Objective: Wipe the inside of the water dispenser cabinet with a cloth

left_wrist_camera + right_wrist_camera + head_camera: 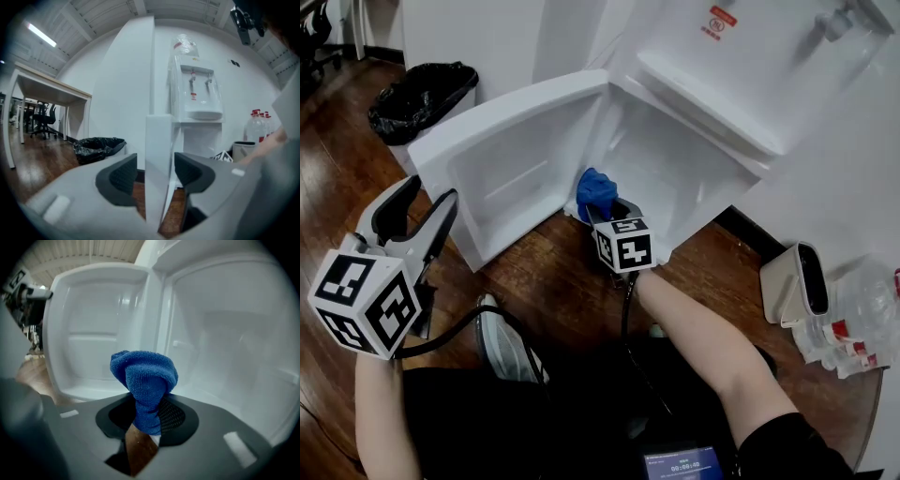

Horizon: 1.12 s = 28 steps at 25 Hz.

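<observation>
Cloth, blue and bunched into a knot, is pinched between the jaws of your right gripper, its wad standing up past the pads. You hold it at the bottom front lip of the open cabinet, near the hinge side, where the cabinet meets the swung-out door. Your left gripper sits at the door's free edge, which stands upright between its jaws. The jaws are apart, with a thin gap showing at each pad. A bin lined with a black bag stands on the wooden floor beyond the door.
</observation>
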### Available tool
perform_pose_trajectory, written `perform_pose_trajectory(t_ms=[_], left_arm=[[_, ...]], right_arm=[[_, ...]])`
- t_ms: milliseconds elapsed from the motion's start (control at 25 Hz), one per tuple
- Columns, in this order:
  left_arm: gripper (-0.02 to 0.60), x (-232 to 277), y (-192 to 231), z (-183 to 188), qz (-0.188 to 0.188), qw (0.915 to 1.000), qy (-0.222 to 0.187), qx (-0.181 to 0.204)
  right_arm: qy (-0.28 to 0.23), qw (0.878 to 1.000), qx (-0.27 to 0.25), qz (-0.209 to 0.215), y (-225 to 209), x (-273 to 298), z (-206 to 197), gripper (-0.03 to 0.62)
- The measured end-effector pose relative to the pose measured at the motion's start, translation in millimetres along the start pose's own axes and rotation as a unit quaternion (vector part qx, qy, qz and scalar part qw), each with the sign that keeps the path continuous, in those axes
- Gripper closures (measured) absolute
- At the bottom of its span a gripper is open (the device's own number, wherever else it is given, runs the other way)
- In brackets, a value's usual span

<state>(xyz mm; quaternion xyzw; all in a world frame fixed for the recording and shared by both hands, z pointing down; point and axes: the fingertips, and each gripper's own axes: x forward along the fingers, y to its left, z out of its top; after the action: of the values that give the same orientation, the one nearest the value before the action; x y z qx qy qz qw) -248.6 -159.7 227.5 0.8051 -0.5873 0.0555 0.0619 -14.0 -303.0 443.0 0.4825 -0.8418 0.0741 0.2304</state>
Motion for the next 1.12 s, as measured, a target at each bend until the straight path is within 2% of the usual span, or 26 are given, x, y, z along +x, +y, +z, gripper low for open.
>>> perform_pose_trajectory(t_ms=[120,240,280,360,400,440,520,560,640,680,840,920,1000,1040,1120], left_arm=[[0.333,-24.3,4.9,31.8,0.0,0.9988,-0.047,-0.009],[0.351,-52.1,-11.6,69.3,-0.026,0.9946,-0.1,0.009],[0.351,-59.3,-27.7,78.6,-0.056,0.9918,-0.114,0.014],[0.35,-67.7,-77.4,86.3,-0.159,0.9793,-0.125,0.012],[0.336,-69.2,-105.9,83.3,-0.215,0.9692,-0.119,0.013],[0.267,-68.9,-132.2,75.2,-0.263,0.9589,-0.104,0.025],[0.105,-64.5,-174.0,41.5,-0.329,0.9399,-0.047,0.079],[0.061,-61.4,-190.2,18.9,-0.352,0.9302,-0.011,0.104],[0.031,-54.6,-215.4,-19.7,-0.386,0.9138,0.039,0.121],[0.028,-51.5,-225.2,-30.3,-0.399,0.908,0.043,0.119],[0.041,-47.0,-242.1,-45.3,-0.436,0.8945,0.037,0.09],[0.14,-47.9,-242.3,-51.2,-0.444,0.8894,0.042,0.099],[0.214,-52.2,-243.4,-53.2,-0.449,0.8856,0.037,0.112],[0.249,-54.3,-244.0,-52.7,-0.45,0.8856,0.035,0.109],[0.274,-57.1,-244.4,-50.2,-0.452,0.8878,0.037,0.08]], right_arm=[[-0.006,0.995,0.042,0.09,13.4,-55.5,23.4,0.468],[-0.035,0.981,0.031,0.189,39.2,-128.4,50.2,0.467],[-0.049,0.975,0.024,0.216,46.2,-152.2,60.2,0.467],[-0.082,0.96,0.014,0.267,59.6,-194.4,81.9,0.467],[-0.101,0.95,0.009,0.294,67.5,-211.8,92.0,0.467],[-0.122,0.938,0.003,0.324,77.0,-226.6,100.3,0.467],[-0.159,0.91,-0.016,0.383,99.5,-250.1,109.9,0.465],[-0.171,0.896,-0.029,0.408,111.5,-259.1,110.7,0.465],[-0.176,0.876,-0.057,0.446,136.3,-271.8,106.0,0.465],[-0.169,0.869,-0.071,0.459,148.4,-276.1,101.2,0.465],[-0.135,0.859,-0.113,0.48,170.4,-284.1,75.6,0.464],[-0.127,0.861,-0.108,0.481,168.7,-284.4,70.1,0.464],[-0.123,0.865,-0.1,0.476,164.6,-282.6,68.3,0.464],[-0.123,0.865,-0.093,0.477,162.5,-282.4,68.6,0.464],[-0.126,0.862,-0.069,0.487,160.0,-284.4,71.4,0.464]])
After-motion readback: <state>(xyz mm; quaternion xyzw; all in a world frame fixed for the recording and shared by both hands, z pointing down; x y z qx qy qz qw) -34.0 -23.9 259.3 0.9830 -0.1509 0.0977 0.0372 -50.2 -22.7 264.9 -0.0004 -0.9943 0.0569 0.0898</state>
